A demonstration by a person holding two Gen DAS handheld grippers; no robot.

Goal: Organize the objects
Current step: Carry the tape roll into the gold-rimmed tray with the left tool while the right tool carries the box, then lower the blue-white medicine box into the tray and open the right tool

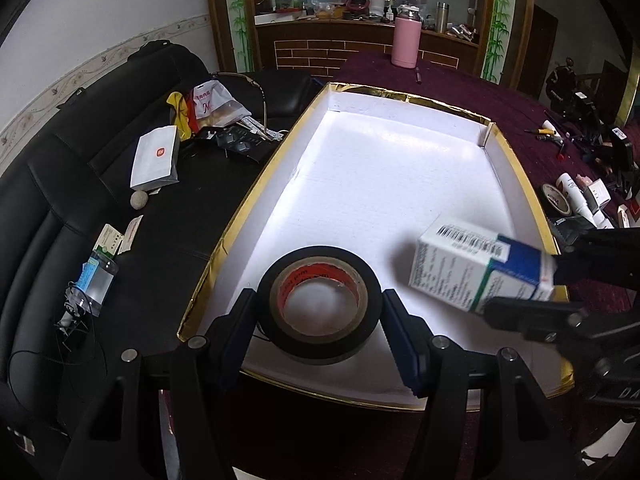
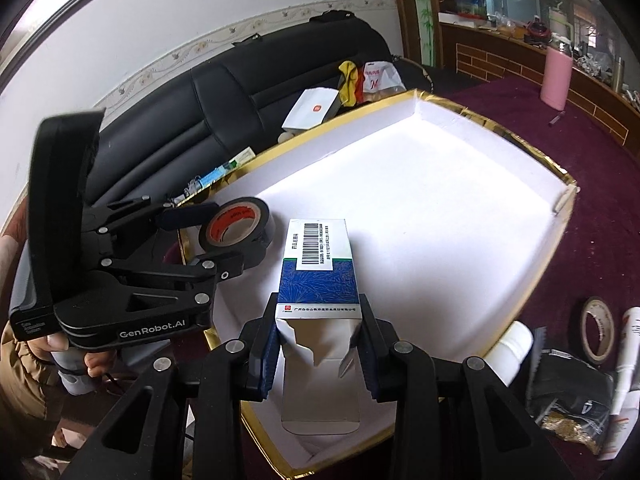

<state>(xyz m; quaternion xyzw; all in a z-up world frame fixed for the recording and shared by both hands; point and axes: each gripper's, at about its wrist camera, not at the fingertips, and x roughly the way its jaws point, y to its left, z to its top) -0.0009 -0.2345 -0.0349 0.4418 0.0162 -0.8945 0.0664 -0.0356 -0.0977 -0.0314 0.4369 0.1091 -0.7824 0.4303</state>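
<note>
Black tape roll in left tongs; right tongs clamp carton

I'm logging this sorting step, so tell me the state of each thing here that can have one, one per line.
Left claw: shut on the black tape roll, held over the tray's near edge.
Right claw: shut on the medicine box, held above the tray.
Medicine box: near flap torn open.
White tray: floor bare.
Pink tumbler: upright, lid on.
</note>
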